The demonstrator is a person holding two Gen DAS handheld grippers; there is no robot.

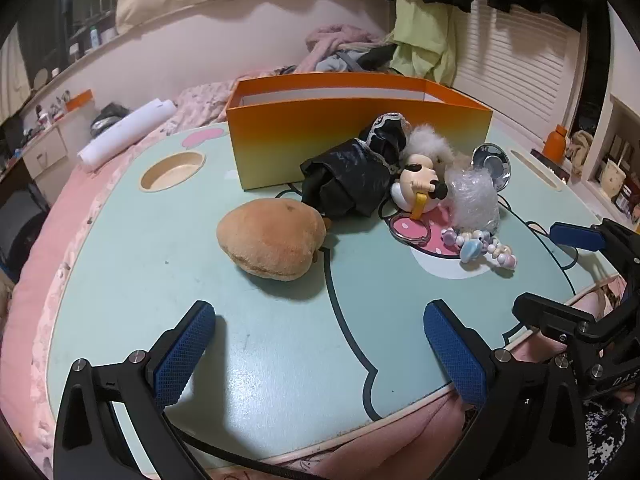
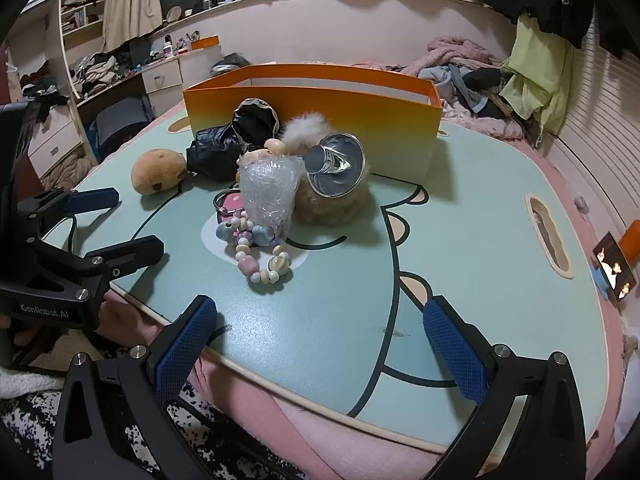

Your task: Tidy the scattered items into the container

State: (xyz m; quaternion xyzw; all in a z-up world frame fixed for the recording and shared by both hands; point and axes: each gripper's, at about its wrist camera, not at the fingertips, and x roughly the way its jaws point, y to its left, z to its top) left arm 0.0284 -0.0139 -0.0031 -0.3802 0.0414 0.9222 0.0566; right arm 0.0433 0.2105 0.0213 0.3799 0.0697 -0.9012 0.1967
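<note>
Fingers: we see both pairs spread wide with nothing between them; the left gripper [image 1: 320,344] and the right gripper [image 2: 320,344] each hang over the near edge of the counter [image 1: 280,360], angled down toward it.
Container: the orange box [image 1: 360,136] stands open-topped at the far side of the counter, behind the whole pile; from here it looks empty, though we cannot see its floor.
Scattered items: the brown plush [image 1: 270,240] lies alone on the left; to its right sit the black bundle [image 1: 348,176], a big-headed doll [image 1: 420,184], a bubble-wrap wad [image 1: 474,200], a silver funnel-shaped piece [image 2: 334,164], a pink compact [image 1: 408,228] and the bead bracelet [image 2: 256,252].
Key relation: the brown plush lies straight ahead of the left fingers, slightly left of centre, well apart from them, its long axis running roughly left to right across the view; we judge the left hand the nearer one for it.
Right side: the bead bracelet is the closest item ahead of the right fingers, a little left of centre.
Progress: we judge the tidying not yet begun, since every item we can see is outside the box.
Risk: the bracelet is loose and low, so it may slip.
</note>
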